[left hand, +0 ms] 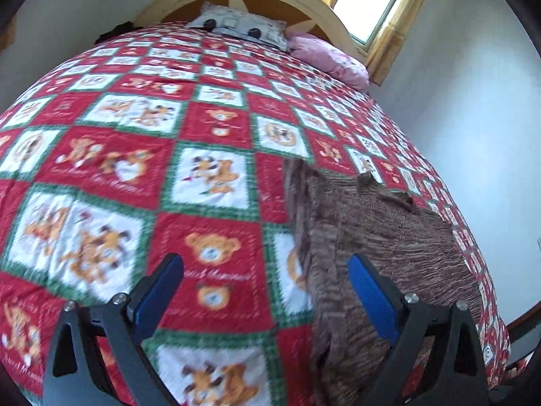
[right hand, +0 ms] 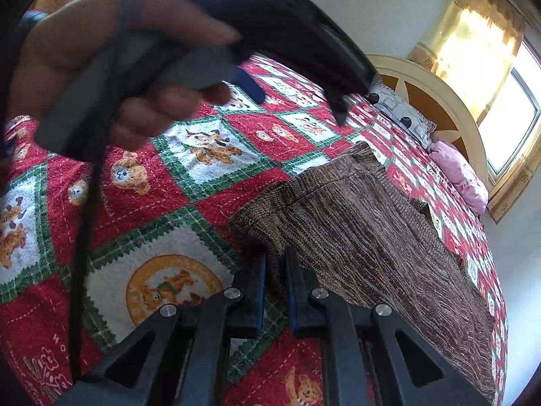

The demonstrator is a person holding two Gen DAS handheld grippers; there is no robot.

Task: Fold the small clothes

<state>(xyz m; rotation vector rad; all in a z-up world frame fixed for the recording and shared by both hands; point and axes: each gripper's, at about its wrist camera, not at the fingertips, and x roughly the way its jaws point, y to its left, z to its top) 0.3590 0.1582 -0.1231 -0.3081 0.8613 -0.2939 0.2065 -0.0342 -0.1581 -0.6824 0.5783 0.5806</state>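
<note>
**Brown Knit Pinched at One Corner**

A small brown knit garment point(right hand: 365, 223) is spread on the right side of the bed, on a red, green and white teddy-bear quilt point(right hand: 162, 176). It looks mostly flat, though some edges are already turned over. Its near left corner is pinched tight by the right claw point(right hand: 274, 264), which is clenched on the cloth. The left claw point(left hand: 265, 270) is held wide apart above the quilt, just beside the garment's left edge, with nothing in it. It is carried by a hand point(right hand: 111, 67). The folding seems barely begun; most folds are probably left. Pillows point(left hand: 243, 27) are seen far off by the headboard.
</note>
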